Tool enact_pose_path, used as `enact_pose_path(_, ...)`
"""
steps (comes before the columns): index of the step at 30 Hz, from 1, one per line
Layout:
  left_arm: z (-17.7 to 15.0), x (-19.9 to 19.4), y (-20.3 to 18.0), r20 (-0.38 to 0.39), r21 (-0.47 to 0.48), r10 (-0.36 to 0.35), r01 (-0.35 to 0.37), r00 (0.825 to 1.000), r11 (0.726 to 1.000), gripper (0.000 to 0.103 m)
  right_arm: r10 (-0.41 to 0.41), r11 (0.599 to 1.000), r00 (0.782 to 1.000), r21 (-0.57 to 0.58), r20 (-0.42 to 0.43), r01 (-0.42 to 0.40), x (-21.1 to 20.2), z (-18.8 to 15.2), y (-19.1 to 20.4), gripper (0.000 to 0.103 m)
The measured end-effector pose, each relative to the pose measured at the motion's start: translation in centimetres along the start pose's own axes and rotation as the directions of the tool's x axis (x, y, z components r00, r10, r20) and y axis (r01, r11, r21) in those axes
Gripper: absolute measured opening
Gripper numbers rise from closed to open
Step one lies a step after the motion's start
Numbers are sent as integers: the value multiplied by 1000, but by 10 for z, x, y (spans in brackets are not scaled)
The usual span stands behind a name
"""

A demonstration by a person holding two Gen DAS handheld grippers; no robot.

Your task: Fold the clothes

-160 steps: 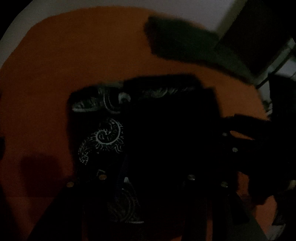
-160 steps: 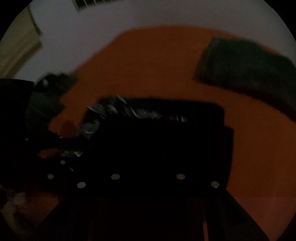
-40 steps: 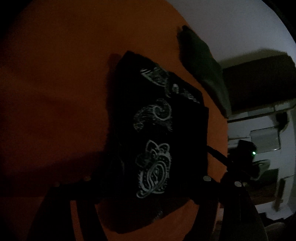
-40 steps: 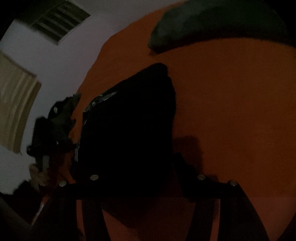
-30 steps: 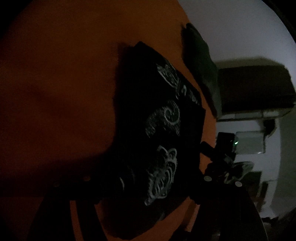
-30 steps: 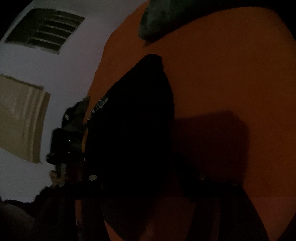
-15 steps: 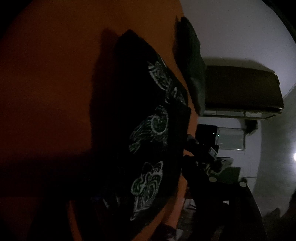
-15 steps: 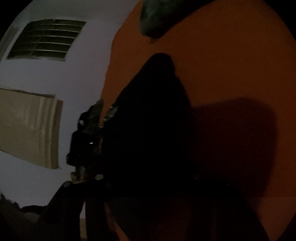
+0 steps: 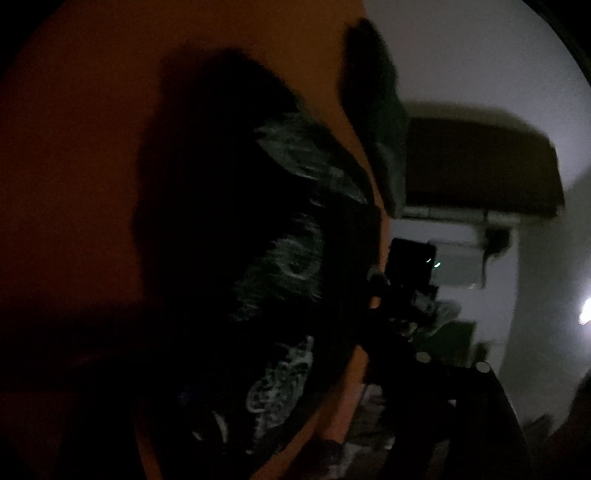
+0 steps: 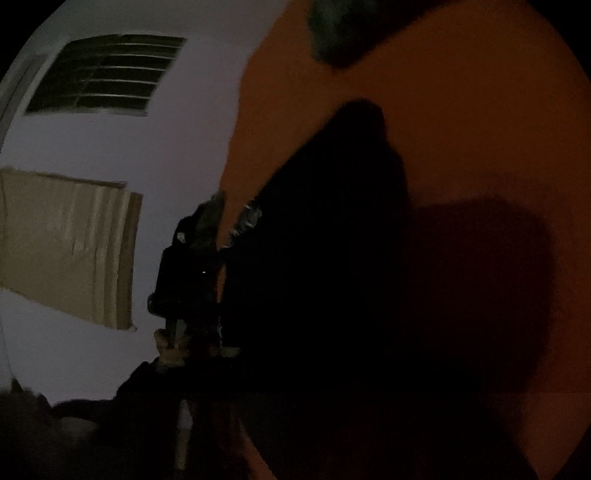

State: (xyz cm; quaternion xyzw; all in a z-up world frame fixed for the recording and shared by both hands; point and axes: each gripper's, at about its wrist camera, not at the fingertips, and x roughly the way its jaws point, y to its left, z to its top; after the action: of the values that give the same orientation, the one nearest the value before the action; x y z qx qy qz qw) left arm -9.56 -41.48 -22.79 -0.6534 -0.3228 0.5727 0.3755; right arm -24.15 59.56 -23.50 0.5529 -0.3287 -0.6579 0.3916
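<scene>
A folded black garment with white paisley print [image 9: 280,266] lies on an orange surface [image 9: 81,147]; it is blurred. In the right wrist view it is a plain black mass [image 10: 325,258]. My left gripper [image 9: 280,398] is at its near edge, with one finger [image 9: 443,387] showing far right and the other lost in the dark, so the fingers stand wide apart. The right gripper's dark body [image 9: 410,273] is at the garment's opposite edge. My right gripper [image 10: 295,387] is hidden in darkness. The left gripper's body [image 10: 188,266] shows beside the garment.
A folded dark green garment [image 9: 384,122] lies further back on the orange surface, also seen as the dark green garment [image 10: 343,33] at the top. Behind are a pale wall, a dark cabinet [image 9: 480,166], a vent [image 10: 107,74] and a beige panel [image 10: 62,243]. The light is very dim.
Both cameras have rolled further, so the orange surface stands steeper in each view. The black garment stays between the two grippers and now looks motion-blurred. The right fingers have sunk into darkness.
</scene>
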Motion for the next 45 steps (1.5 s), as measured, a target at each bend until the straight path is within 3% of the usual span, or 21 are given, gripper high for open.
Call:
enact_pose_path(2,-1,0,6,-24,-28,2,-3,1000,1000,76,-8,1000,1000,21,-11,8,-4,-5,-2,23)
enact_pose_path(3,-1,0,9,-36,-42,3,-5,999,999,76,-8,999,999,50,-36,9,-1,-7,-9,32)
enact_pose_path(4,0,3,17,-69,-77,-1,-4,998,997,76,-7,997,998,78,-60,11,1,-9,-16,55)
enact_pose_path(9,-1,-5,22,-175,-106,-22,3,984,994,76,-1,997,995,78,-104,9,-2,-16,-20,57)
enact_pose_path(14,-2,-4,24,-146,-148,-69,47,987,988,76,15,997,991,81,-133,-4,0,-23,-21,57)
enact_pose_path(16,-1,-1,15,-116,-110,-47,35,992,993,75,52,995,990,86,-128,-41,8,-18,-19,57)
enact_pose_path(18,-2,2,5,-83,-62,-20,15,996,998,73,59,997,992,60,-116,-53,15,-14,-12,51)
enact_pose_path(19,-2,4,0,-67,-38,-7,4,998,999,71,47,999,993,32,-107,-44,19,-13,-7,35)
enact_pose_path(20,-2,6,-5,-50,-15,6,-7,999,1000,71,9,1000,995,-13,-99,-10,22,-14,-2,25)
enact_pose_path(24,3,-2,6,-86,-51,-50,45,995,998,76,30,998,993,65,-112,-23,26,-13,-10,29)
enact_pose_path(26,7,-5,17,-79,-95,-71,64,994,993,76,59,993,992,106,-115,-46,28,-11,-17,31)
enact_pose_path(28,7,0,10,-53,-80,-56,51,997,995,74,54,994,992,96,-115,-42,32,-10,-14,33)
enact_pose_path(30,6,0,-1,-13,-22,20,-20,1000,1000,47,41,998,995,45,-88,-37,32,-11,-3,28)
enact_pose_path(31,5,-3,-6,8,-4,37,-37,999,999,39,34,999,997,11,-65,-33,31,-11,4,14)
enact_pose_path(32,5,-6,-11,28,9,43,-43,999,999,34,28,999,999,-22,-42,-29,30,-11,11,10)
enact_pose_path(37,12,-20,-49,86,55,14,-19,996,998,32,36,997,999,-70,32,-33,2,0,49,10)
enact_pose_path(45,80,-41,-153,71,114,-11,3,997,993,32,63,992,988,-114,140,-47,-67,69,114,10)
